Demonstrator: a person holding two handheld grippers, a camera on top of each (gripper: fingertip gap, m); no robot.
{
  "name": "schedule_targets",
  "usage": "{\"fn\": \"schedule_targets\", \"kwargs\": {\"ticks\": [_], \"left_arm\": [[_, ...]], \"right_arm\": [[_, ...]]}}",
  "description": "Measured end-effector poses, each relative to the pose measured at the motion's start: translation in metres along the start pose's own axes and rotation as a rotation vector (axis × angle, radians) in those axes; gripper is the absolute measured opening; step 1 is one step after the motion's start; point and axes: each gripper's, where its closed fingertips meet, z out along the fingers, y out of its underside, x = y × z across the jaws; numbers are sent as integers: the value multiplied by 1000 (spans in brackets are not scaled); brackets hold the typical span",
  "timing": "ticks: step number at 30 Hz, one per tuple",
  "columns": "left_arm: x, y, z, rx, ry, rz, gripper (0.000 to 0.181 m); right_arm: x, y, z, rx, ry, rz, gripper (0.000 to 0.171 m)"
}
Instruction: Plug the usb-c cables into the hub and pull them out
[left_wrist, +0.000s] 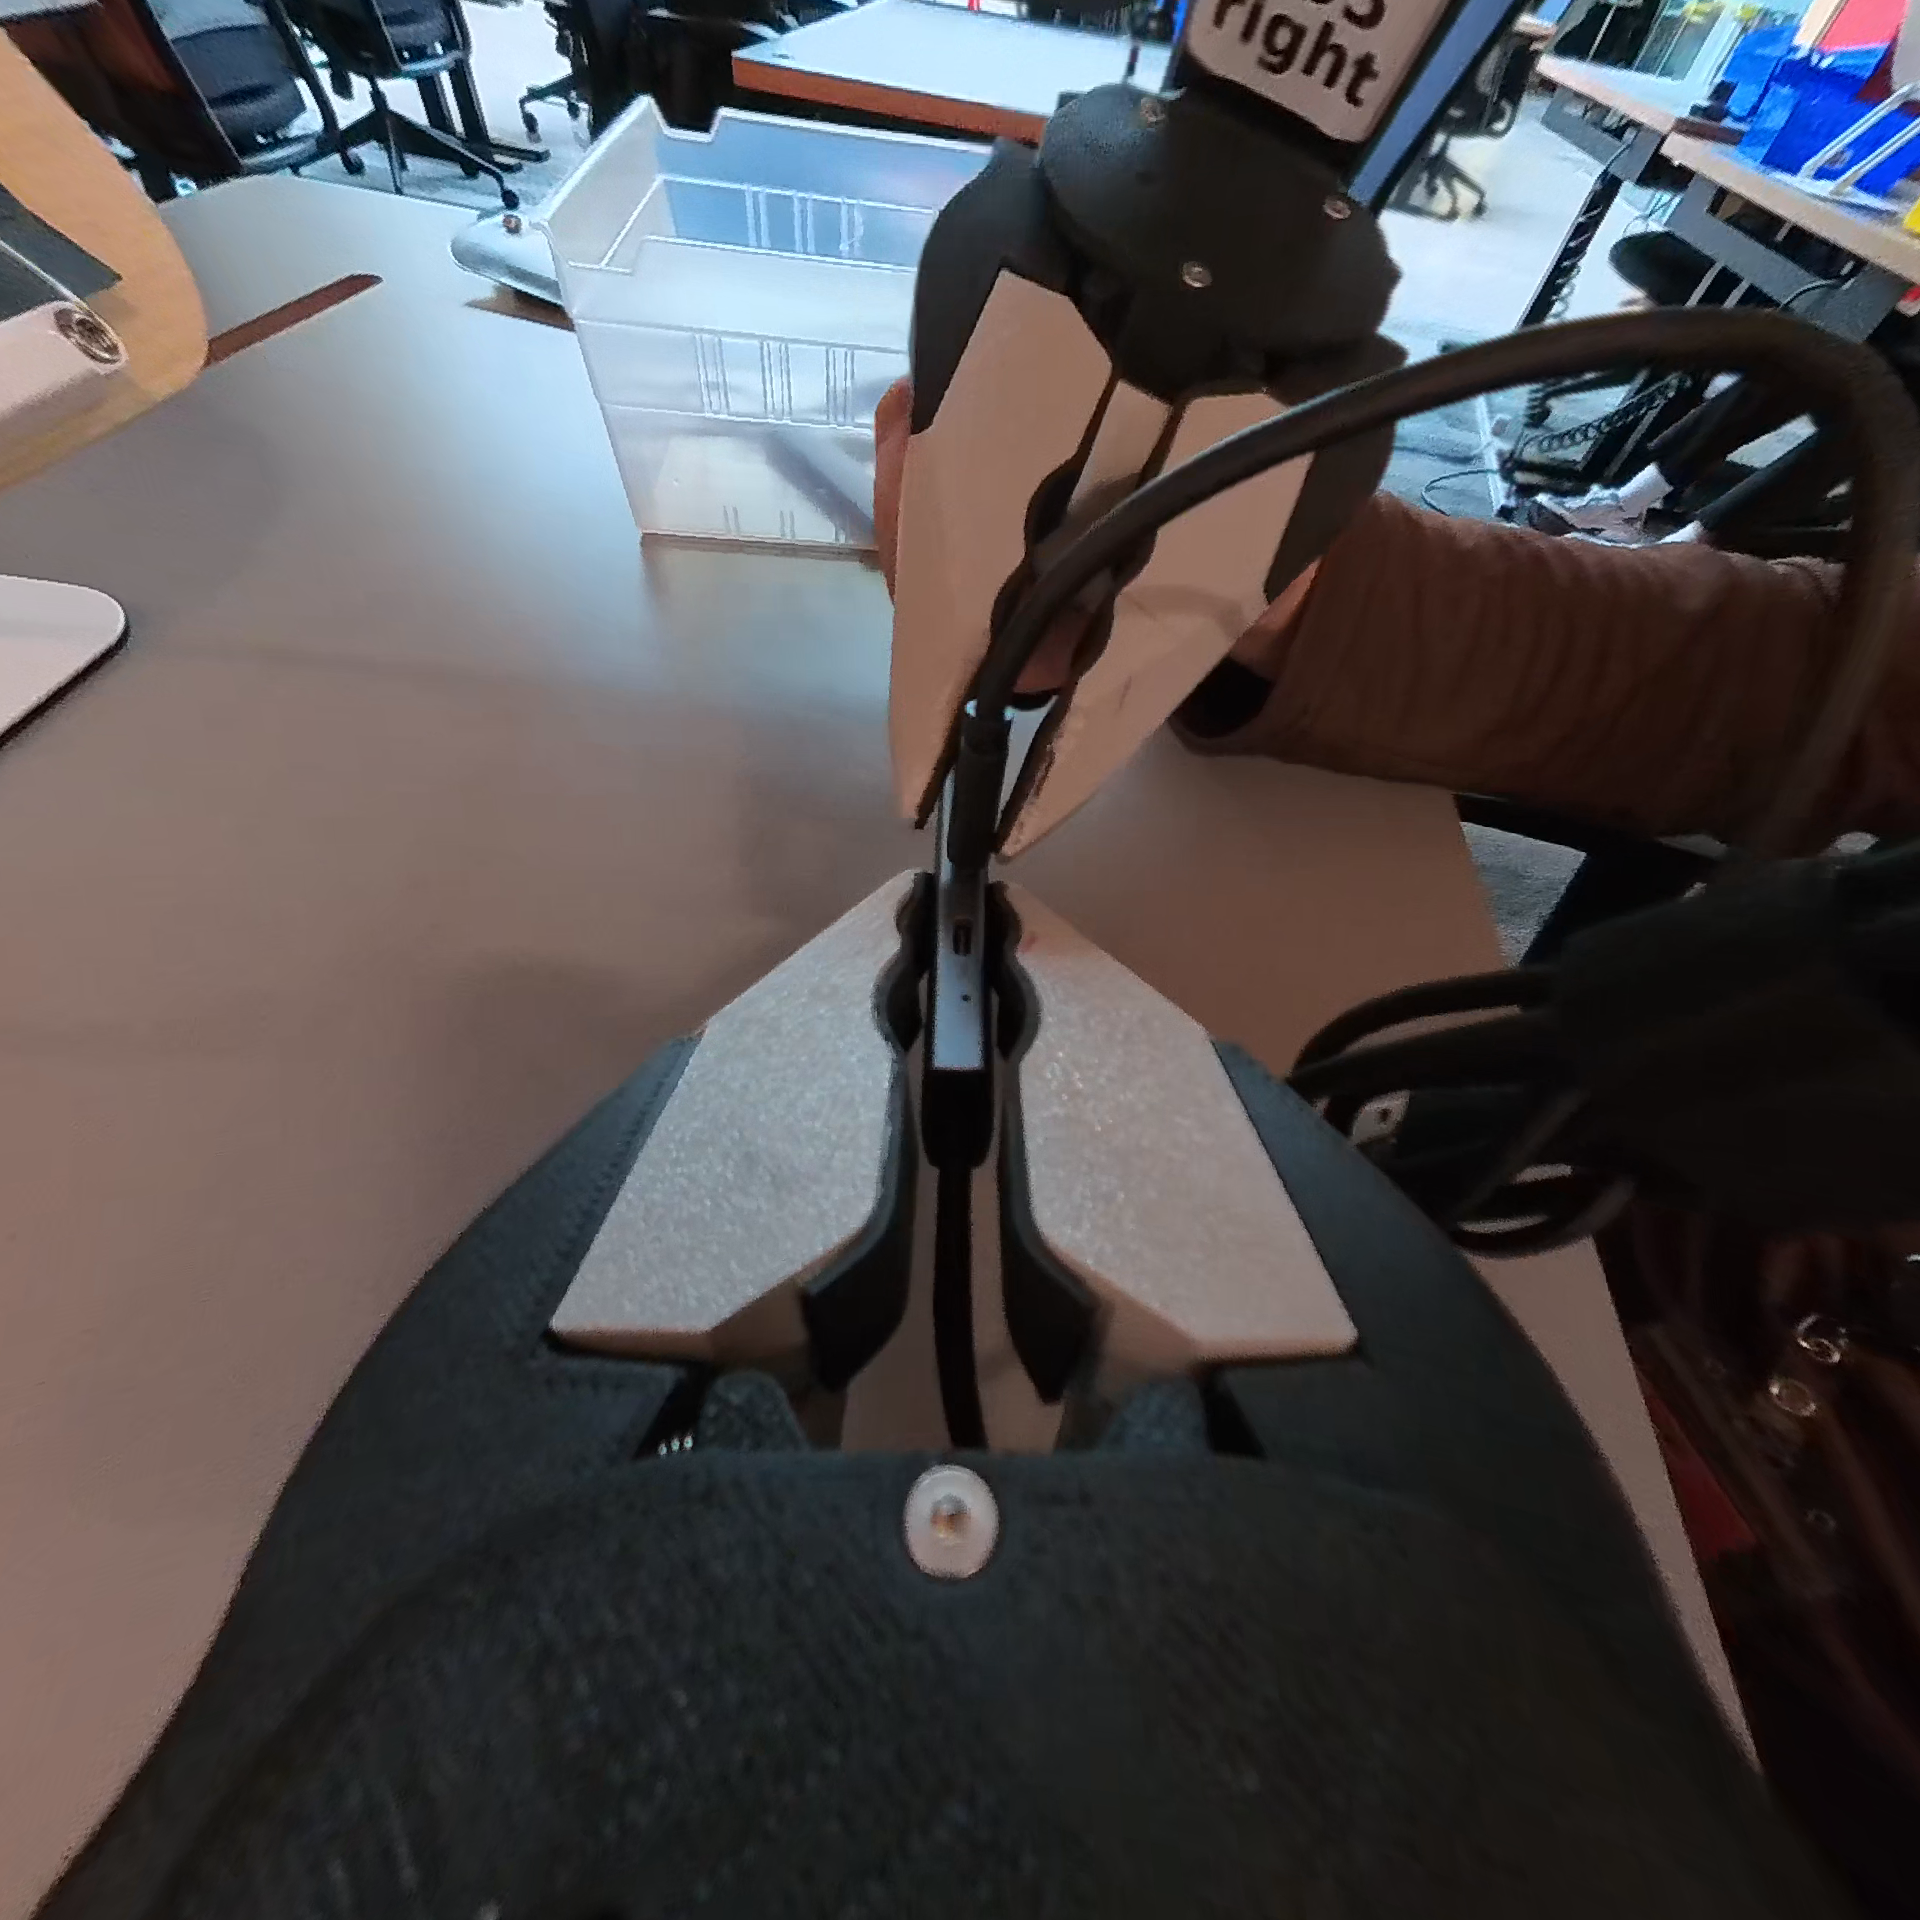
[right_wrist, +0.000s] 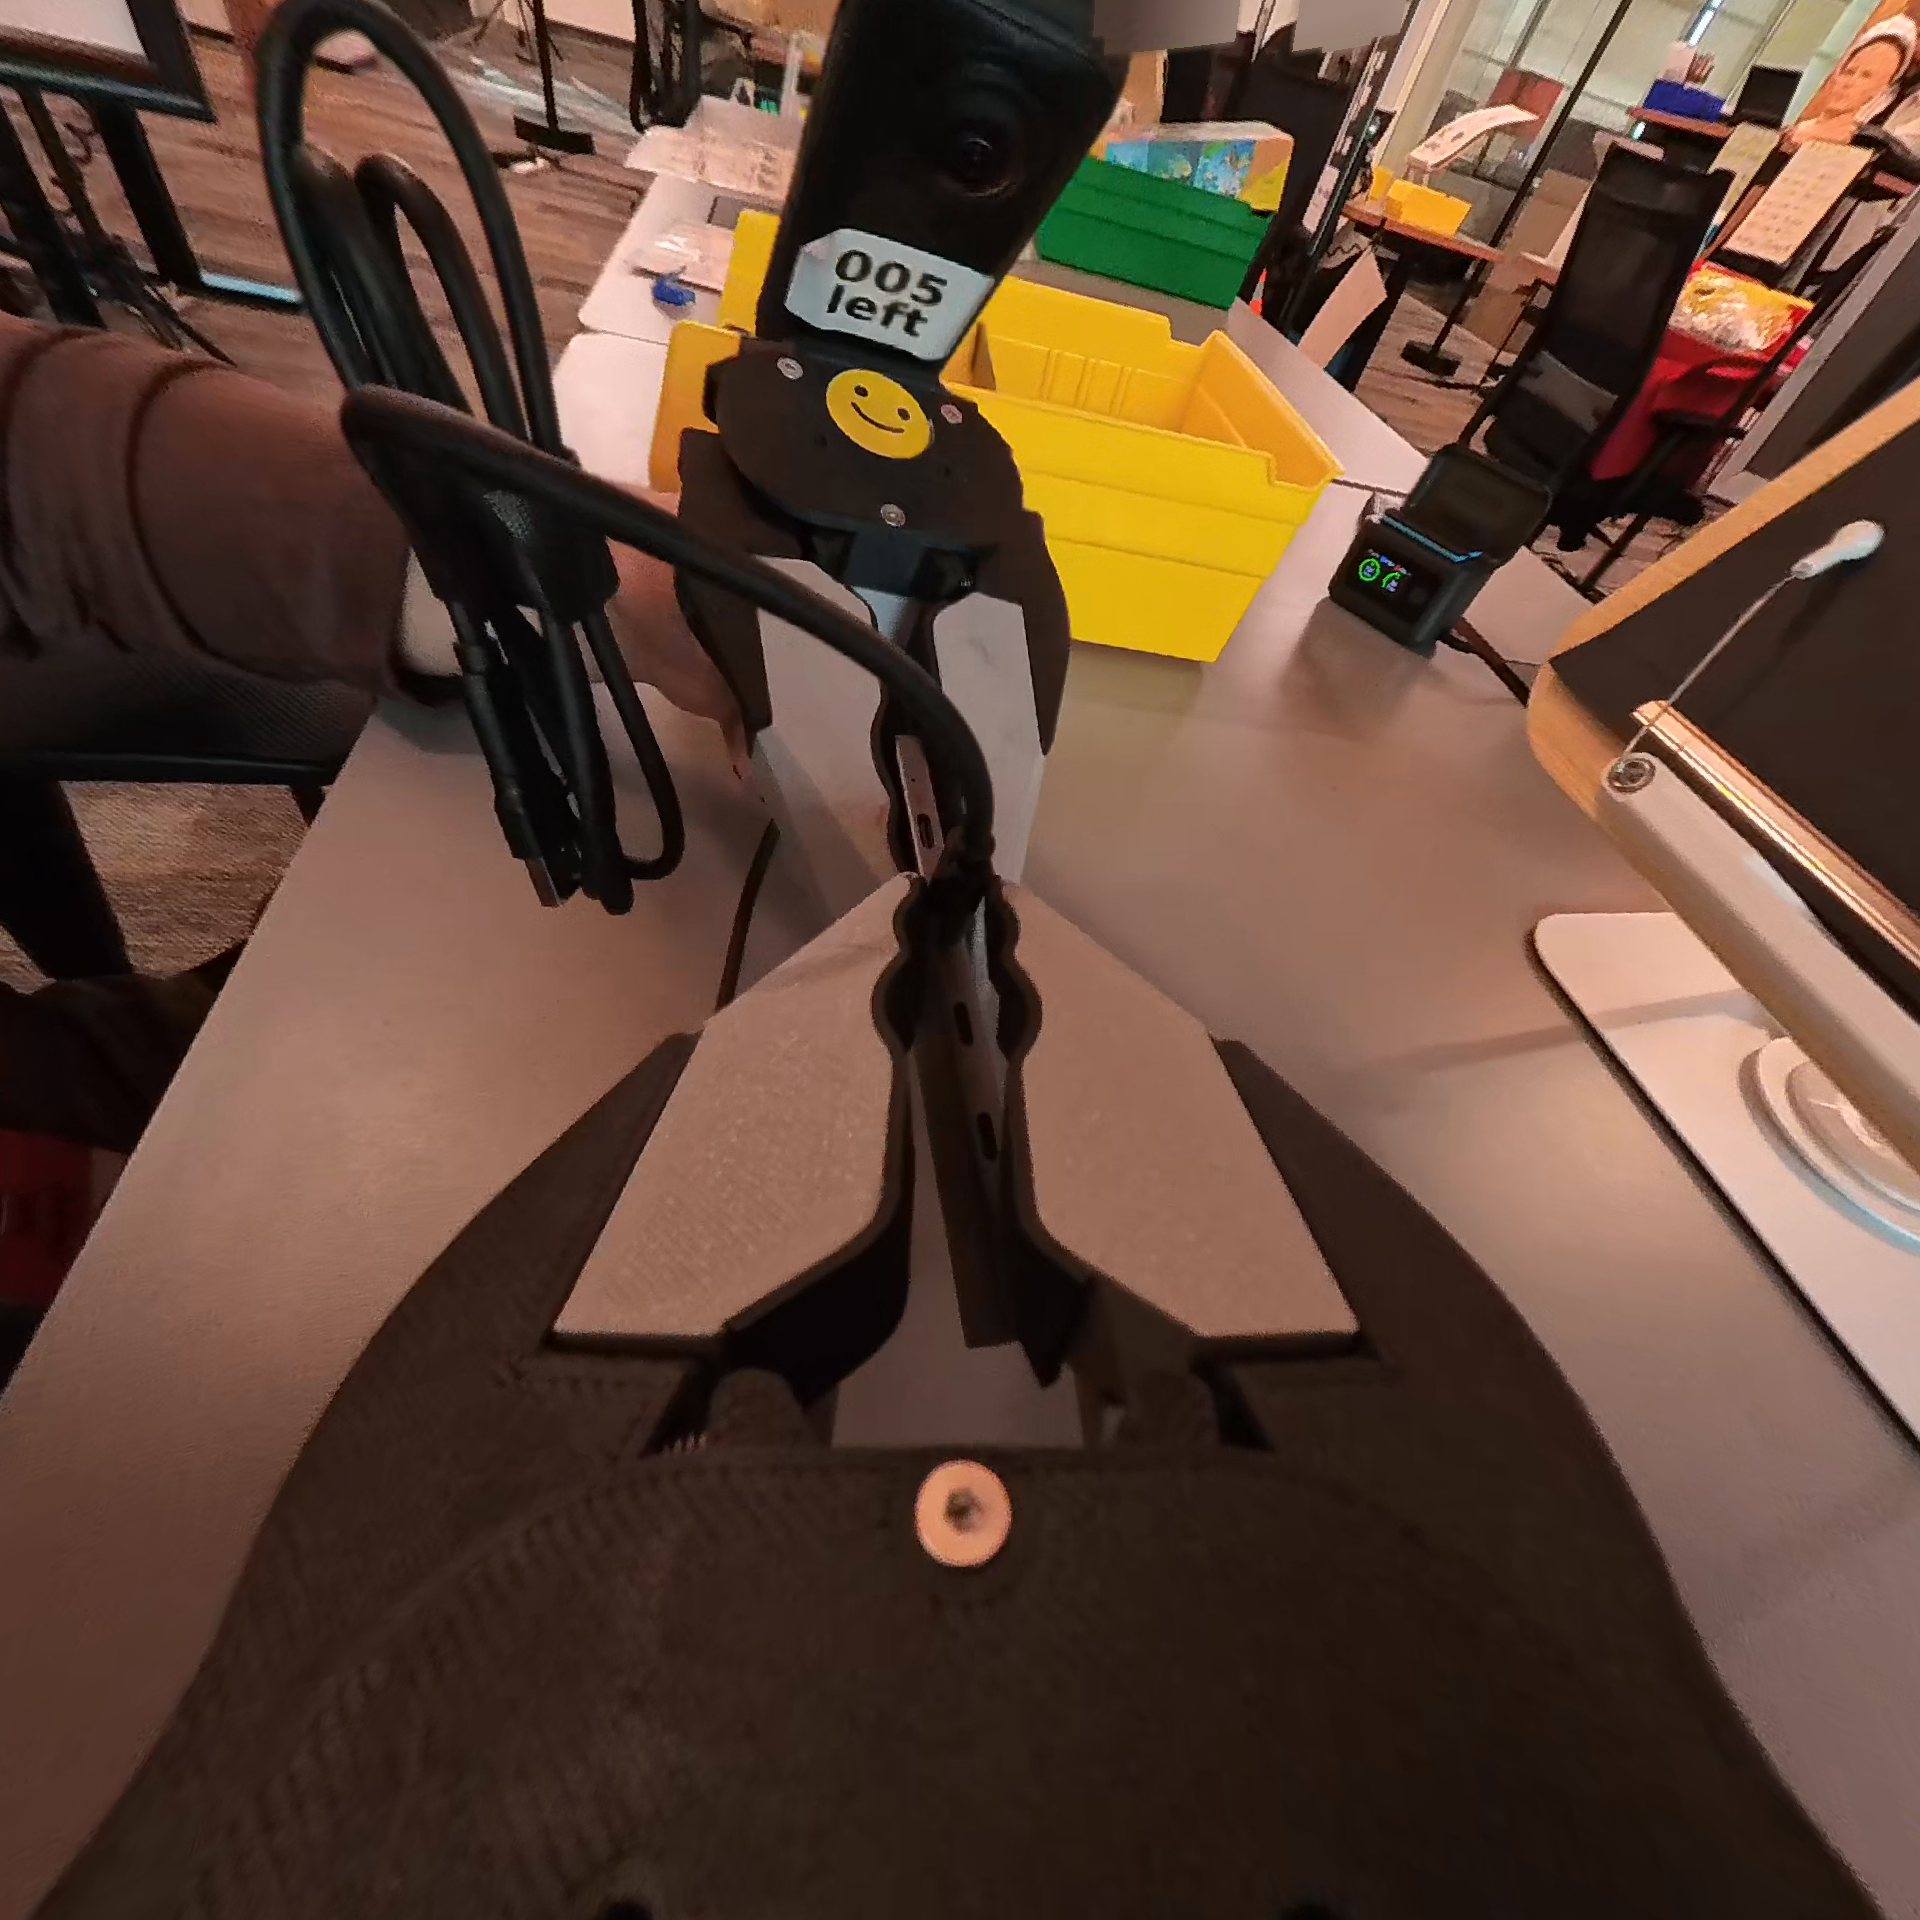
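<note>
hub (left_wrist: 958, 977) sits pinched edge-on in your left gripper (left_wrist: 956, 894) above the table (left_wrist: 416, 831); your right gripper (left_wrist: 961, 826) clamps the black cable (left_wrist: 1351, 400) plug at its far end. right wrist view: hub (right_wrist: 923, 805) spans both grippers, cable bundle (right_wrist: 540, 665) hanging left.

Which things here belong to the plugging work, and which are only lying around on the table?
For the job: hub, held by the left gripper; black cable, its plug held by the right gripper; cable bundle.

Only lying around: clear bin, yellow bin, small charger, monitor stand.
</note>
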Motion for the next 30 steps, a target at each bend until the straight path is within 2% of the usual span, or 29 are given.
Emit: {"fn": "schedule_targets", "kwargs": {"ticks": [13, 18, 30], "left_arm": [[0, 4, 1, -19, -7, 17, 8], [0, -7, -5, 48, 22, -43, 8], [12, -57, -33, 359, 161, -175, 8]], "right_arm": [[-2, 8, 1, -41, -12, -9, 7], [1, -4, 2, 45, -49, 110, 5], [8, -61, -5, 363, -44, 328, 3]]}}
